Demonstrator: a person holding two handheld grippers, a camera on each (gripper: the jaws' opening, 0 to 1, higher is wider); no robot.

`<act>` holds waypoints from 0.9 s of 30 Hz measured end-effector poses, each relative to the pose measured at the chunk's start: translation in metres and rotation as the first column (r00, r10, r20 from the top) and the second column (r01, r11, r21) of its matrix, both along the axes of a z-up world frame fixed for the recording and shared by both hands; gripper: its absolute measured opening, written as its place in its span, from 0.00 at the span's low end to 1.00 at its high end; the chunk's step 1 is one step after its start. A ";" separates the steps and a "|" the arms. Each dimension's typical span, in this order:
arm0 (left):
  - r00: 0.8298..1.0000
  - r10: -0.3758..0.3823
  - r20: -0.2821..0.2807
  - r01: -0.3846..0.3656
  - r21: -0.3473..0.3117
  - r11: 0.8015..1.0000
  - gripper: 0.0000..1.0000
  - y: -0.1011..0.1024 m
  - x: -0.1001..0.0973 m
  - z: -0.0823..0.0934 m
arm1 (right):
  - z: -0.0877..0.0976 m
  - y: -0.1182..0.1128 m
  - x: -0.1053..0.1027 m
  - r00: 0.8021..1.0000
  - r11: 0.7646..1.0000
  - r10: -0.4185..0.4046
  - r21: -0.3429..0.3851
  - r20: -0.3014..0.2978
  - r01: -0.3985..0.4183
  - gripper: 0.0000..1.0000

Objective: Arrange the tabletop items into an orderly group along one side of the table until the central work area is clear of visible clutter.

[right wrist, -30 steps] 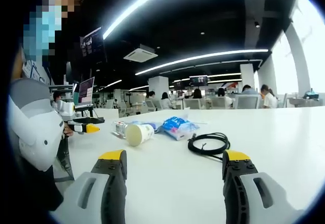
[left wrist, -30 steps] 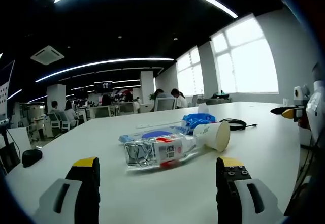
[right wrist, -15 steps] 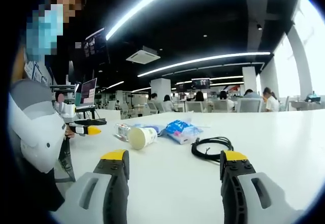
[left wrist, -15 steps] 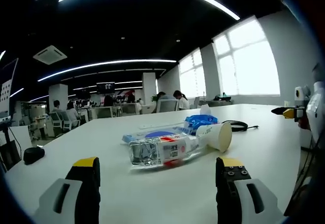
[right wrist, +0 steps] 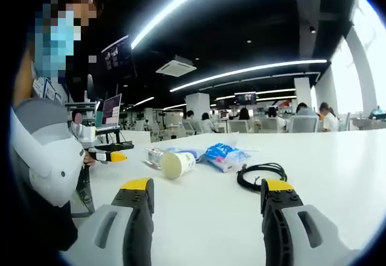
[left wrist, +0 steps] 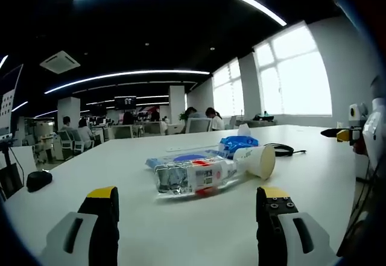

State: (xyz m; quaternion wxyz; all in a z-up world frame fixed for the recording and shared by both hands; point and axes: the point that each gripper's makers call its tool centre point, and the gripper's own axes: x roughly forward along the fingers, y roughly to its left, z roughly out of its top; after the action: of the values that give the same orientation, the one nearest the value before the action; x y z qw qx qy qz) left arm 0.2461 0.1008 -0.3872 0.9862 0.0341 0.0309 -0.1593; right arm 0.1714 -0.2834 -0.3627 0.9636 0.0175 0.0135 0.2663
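Lying bottle point(left wrist: 192, 177), label seemingly unreadable

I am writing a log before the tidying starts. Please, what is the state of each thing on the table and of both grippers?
Plastic bottle: lying on its side.
Paper cup: on its side, mouth open toward the left gripper's camera.
Blue packet: lying flat.
Black cable: coiled loosely.
Left gripper: open, empty.
Right gripper: open, empty.
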 end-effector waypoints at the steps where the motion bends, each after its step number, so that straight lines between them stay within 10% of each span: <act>1: 1.000 0.004 0.004 -0.004 -0.008 1.000 0.94 0.002 0.000 0.001 | 0.000 0.001 0.000 1.000 1.000 0.001 0.000 -0.002 -0.001 0.69; 27: 0.998 -0.034 0.053 0.034 0.012 0.999 0.79 -0.004 -0.007 0.008 | 0.007 0.010 0.004 0.999 0.999 0.036 -0.029 0.024 -0.035 0.60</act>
State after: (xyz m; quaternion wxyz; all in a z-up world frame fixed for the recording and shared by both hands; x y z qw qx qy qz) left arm 0.2394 0.0965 -0.3794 0.9836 0.0445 0.0047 -0.1748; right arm 0.1759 -0.2735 -0.3557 0.9590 0.0004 0.0058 0.2833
